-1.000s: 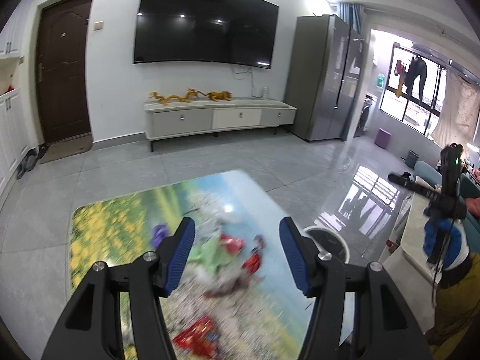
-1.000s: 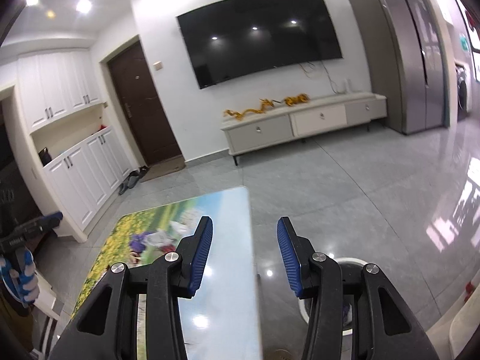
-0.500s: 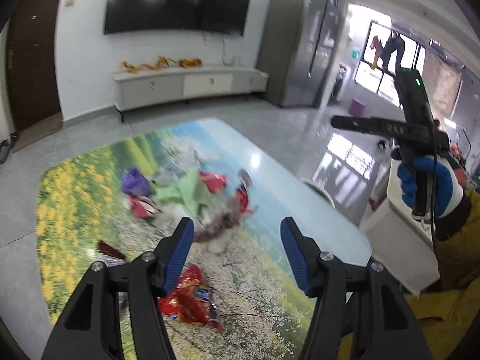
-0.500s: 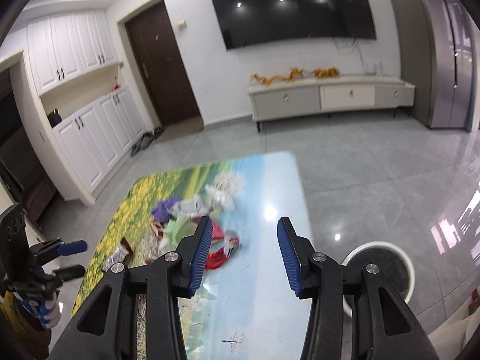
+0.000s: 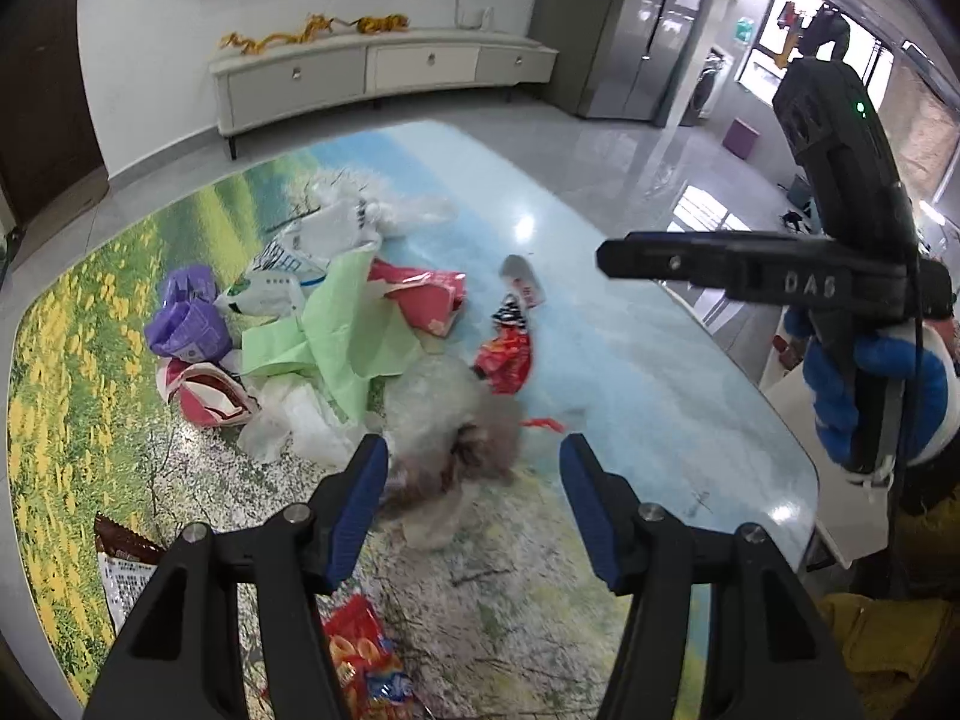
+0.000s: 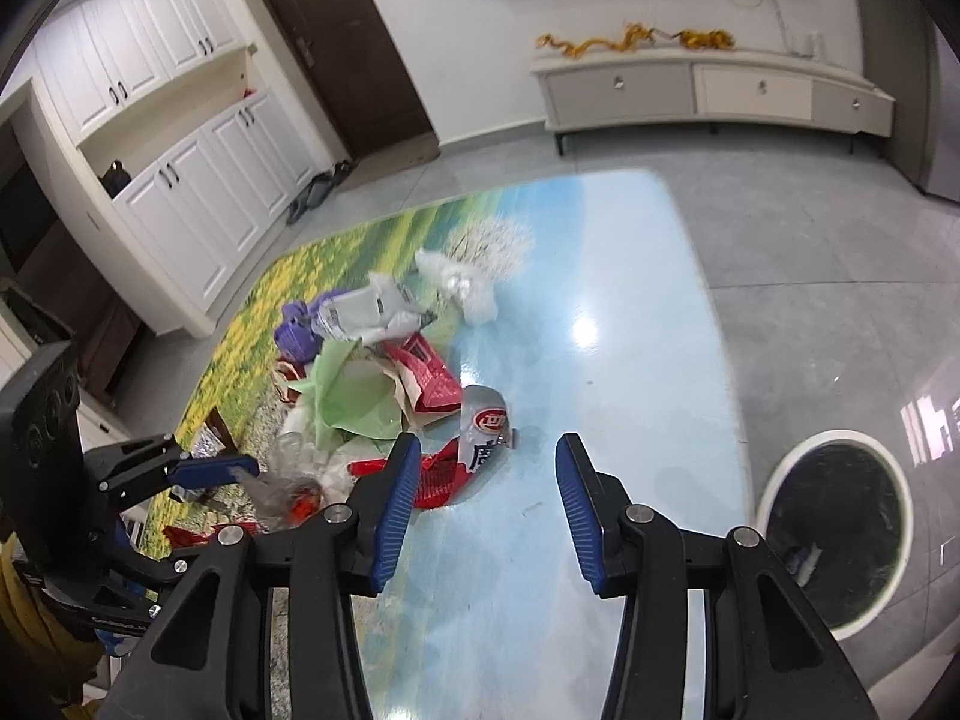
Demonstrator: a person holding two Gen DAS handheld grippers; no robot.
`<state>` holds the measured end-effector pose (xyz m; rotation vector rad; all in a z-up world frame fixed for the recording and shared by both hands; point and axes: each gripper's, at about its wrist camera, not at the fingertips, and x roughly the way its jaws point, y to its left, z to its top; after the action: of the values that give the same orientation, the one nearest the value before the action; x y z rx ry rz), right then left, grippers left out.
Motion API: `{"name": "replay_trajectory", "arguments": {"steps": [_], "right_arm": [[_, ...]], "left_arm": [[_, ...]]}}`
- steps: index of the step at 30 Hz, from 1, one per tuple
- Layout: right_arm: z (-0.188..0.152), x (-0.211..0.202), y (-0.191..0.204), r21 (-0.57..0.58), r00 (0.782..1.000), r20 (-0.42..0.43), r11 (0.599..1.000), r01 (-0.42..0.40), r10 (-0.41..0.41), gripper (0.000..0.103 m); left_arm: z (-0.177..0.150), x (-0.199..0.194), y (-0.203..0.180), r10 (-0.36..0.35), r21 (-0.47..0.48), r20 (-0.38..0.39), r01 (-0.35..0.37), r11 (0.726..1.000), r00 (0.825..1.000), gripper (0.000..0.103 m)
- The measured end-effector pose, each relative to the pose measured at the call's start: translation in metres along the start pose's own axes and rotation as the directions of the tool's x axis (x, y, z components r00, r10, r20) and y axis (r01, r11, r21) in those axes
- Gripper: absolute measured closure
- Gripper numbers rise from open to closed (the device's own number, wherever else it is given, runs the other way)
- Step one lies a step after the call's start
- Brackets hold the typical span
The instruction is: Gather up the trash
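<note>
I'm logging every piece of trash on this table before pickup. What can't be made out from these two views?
- Left wrist view: the clear plastic bag is motion-blurred, contents unreadable.
- Left wrist view: the red snack packet is partly hidden by the left gripper and cut off by the edge.
- Right wrist view: the bin interior is too dark.

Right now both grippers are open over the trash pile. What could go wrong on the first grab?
1. The clear plastic bag between the left gripper fingers looks thin and tangled with the pile; a pinch may drag neighbours such as the green paper.
2. The right gripper is closing on the same pile, near the red and silver wrapper; the two could collide.
3. The bin stands on the floor past the table edge; light pieces may drop short.
</note>
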<state>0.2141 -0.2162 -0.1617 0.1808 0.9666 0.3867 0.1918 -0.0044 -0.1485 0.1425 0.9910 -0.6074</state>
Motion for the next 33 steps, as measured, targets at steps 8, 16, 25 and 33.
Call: {"name": "replay_trajectory", "arguments": {"steps": [8, 16, 25, 33], "right_arm": [[0.01, 0.056, -0.001, -0.011, 0.998, -0.057, 1.0, 0.023, -0.023, 0.057], [0.0, 0.057, -0.005, -0.016, 0.999, -0.05, 1.0, -0.022, 0.021, 0.08], [-0.015, -0.01, 0.005, -0.042, 0.998, 0.057, 0.999, -0.015, 0.017, 0.082], [-0.038, -0.075, -0.038, 0.029, 0.987, 0.152, 0.998, 0.058, -0.062, 0.082]], "left_arm": [[0.0, 0.002, 0.019, -0.042, -0.085, -0.016, 0.04, 0.996, 0.999, 0.095], [-0.005, -0.033, 0.02, -0.064, -0.156, 0.077, 0.075, 0.985, 0.995, 0.099], [-0.011, -0.081, 0.009, -0.078, -0.187, 0.175, 0.11, 0.976, 0.981, 0.099], [0.015, -0.094, -0.043, -0.086, -0.089, 0.192, 0.105, 0.991, 0.978, 0.099]]}}
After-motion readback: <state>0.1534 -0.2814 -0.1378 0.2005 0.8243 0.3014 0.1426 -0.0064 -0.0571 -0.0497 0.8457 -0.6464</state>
